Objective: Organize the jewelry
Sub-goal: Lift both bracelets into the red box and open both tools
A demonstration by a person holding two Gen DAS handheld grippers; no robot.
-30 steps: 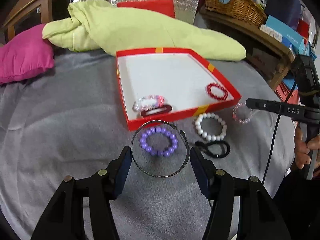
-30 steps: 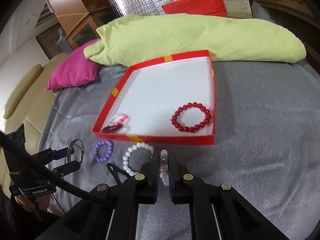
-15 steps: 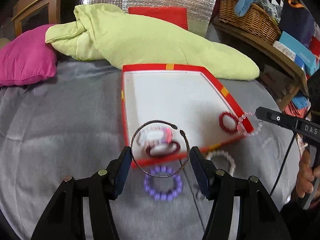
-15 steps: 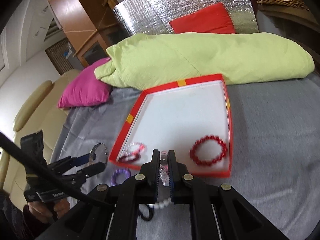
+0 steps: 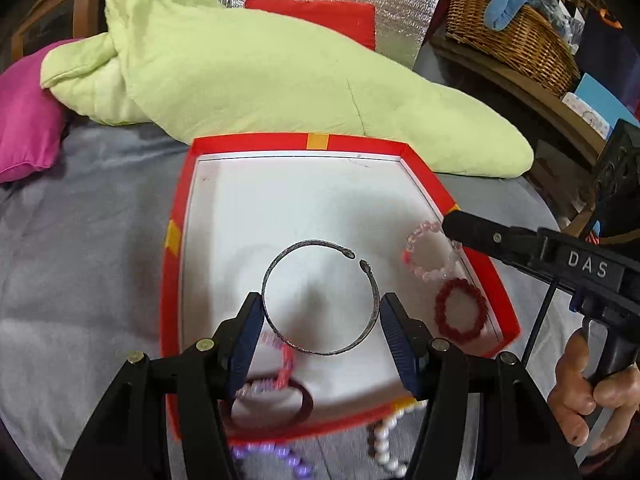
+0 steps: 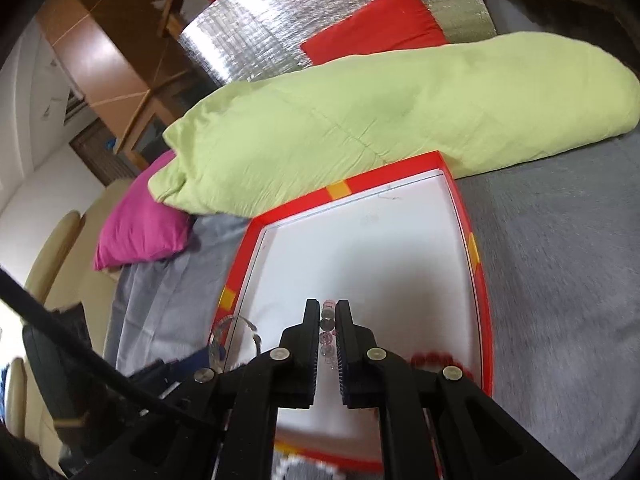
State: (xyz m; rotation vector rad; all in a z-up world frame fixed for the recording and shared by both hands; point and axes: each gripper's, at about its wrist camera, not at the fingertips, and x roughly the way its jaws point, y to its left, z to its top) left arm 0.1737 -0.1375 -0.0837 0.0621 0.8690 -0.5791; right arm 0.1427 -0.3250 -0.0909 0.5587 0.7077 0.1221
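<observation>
My left gripper (image 5: 320, 312) is shut on a thin metal bangle (image 5: 320, 298) and holds it above the white floor of the red box (image 5: 316, 142). My right gripper (image 6: 329, 312) is shut on a clear pink bead bracelet (image 6: 327, 322), which hangs over the box's right side in the left wrist view (image 5: 430, 254). In the box lie a dark red bead bracelet (image 5: 460, 312), a pink-and-white bracelet (image 5: 276, 360) and a dark maroon ring (image 5: 272, 404). A purple bead bracelet (image 5: 276, 458) and a white pearl bracelet (image 5: 384, 444) lie on the grey cloth before the box.
A light green quilt (image 5: 260, 76) lies right behind the box, with a magenta pillow (image 5: 24, 132) to its left and a red cushion (image 5: 316, 14) behind. A wicker basket (image 5: 508, 36) stands on a wooden shelf at the right. Grey cloth (image 6: 560, 280) surrounds the box.
Both grippers moved forward from the cloth to over the box, carrying the bangle and the pink bracelet with them. The loose purple and white bracelets stayed on the cloth.
</observation>
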